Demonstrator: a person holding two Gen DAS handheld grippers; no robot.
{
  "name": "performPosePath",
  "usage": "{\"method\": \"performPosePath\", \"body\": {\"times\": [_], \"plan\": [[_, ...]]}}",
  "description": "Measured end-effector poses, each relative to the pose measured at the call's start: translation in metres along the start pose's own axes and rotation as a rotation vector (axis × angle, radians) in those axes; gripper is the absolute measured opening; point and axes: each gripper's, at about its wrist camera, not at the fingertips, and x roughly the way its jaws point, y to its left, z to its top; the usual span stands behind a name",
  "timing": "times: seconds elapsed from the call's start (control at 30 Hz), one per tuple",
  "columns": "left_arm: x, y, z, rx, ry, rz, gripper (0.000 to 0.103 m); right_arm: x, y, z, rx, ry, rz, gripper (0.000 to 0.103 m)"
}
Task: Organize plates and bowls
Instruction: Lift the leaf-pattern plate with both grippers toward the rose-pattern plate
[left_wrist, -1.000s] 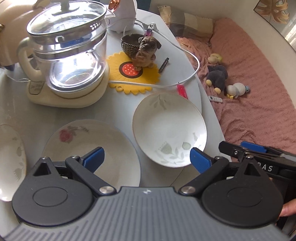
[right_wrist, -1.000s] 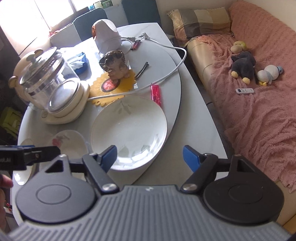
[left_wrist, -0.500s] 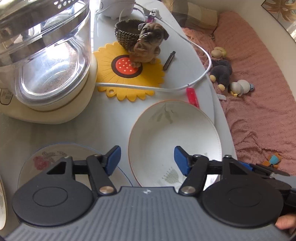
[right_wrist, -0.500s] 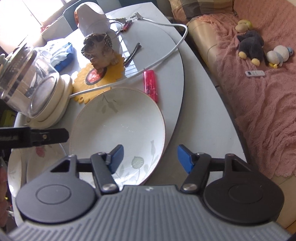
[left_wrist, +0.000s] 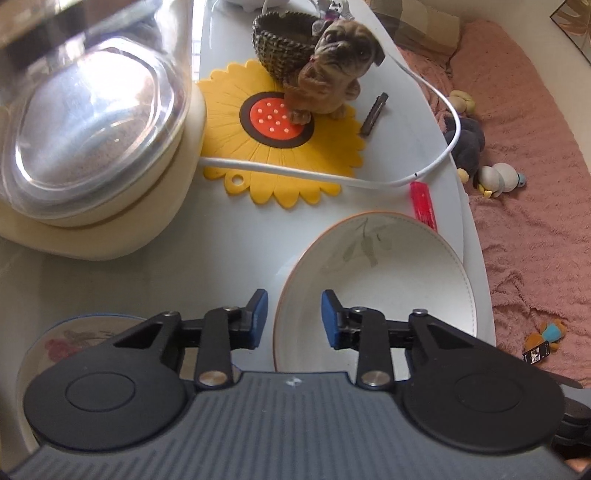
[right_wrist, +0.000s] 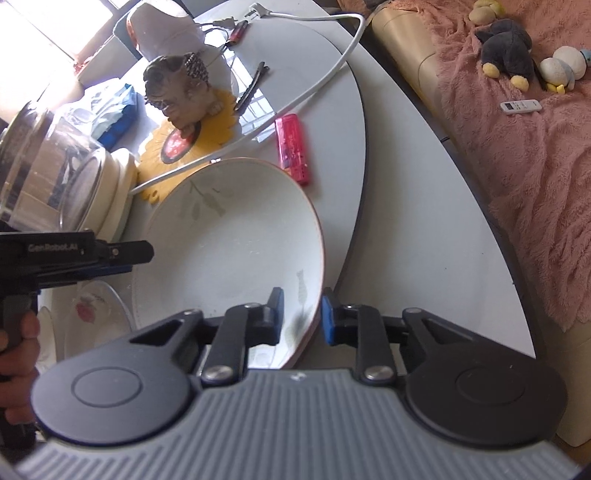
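Straddling the near-right rim of the large white bowl with the right gripper, one pad inside the wall and one outside, jaws narrowed but not yet visibly clamping. Straddling the opposite, left rim of the same bowl with the left gripper, jaws likewise part-closed with a gap showing on both sides of the edge. Risking a slip here: glazed, sloping porcelain pinched only at the lip, likely tipping or sliding out if one side closes or lifts before the other. Risking also a sideways shove of the bowl if a pad meets the rim off-centre.

Lying just left of the left gripper, partly under its body, the floral plate; knocking it on the way up or setting the bowl down unevenly on it, probably chipping an edge.

Lying just beyond the bowl's far rim, the red case and the white cable, both near enough for catching on a swing forward. Standing farther ahead on the worktop, the glass kettle to the left and the dog figurine on the sunflower mat, all in the way of any wide sweep.
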Motion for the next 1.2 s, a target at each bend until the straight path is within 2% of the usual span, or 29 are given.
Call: {"method": "performPosePath", "body": {"times": [0.1,0.23,0.3,0.33,0.57,0.73,1.2], "plan": [[0.01,-0.001,-0.001,0.005,0.031,-0.009,0.033,0.002,-0.003,0.001,-0.007,-0.002,0.022,0.014],[0.012,0.0,-0.001,0.015,0.031,-0.018,0.033,0.002,-0.004,0.001,-0.048,-0.017,0.043,0.014],[0.014,0.004,-0.001,0.0,0.034,-0.019,0.03,0.002,-0.006,0.001,-0.06,-0.021,0.059,0.014],[0.015,0.005,-0.002,-0.008,0.03,-0.015,0.027,0.002,-0.006,0.001,-0.068,-0.025,0.066,0.014],[0.013,0.013,-0.003,-0.055,0.005,-0.044,0.023,0.004,-0.007,0.003,-0.087,-0.029,0.087,0.014],[0.003,0.011,-0.007,-0.009,-0.027,-0.043,0.017,0.001,-0.009,0.004,-0.098,-0.019,0.116,0.014],[-0.039,0.019,-0.022,-0.049,-0.094,-0.079,0.013,-0.026,0.004,0.007,-0.155,-0.013,0.158,0.014]]}}
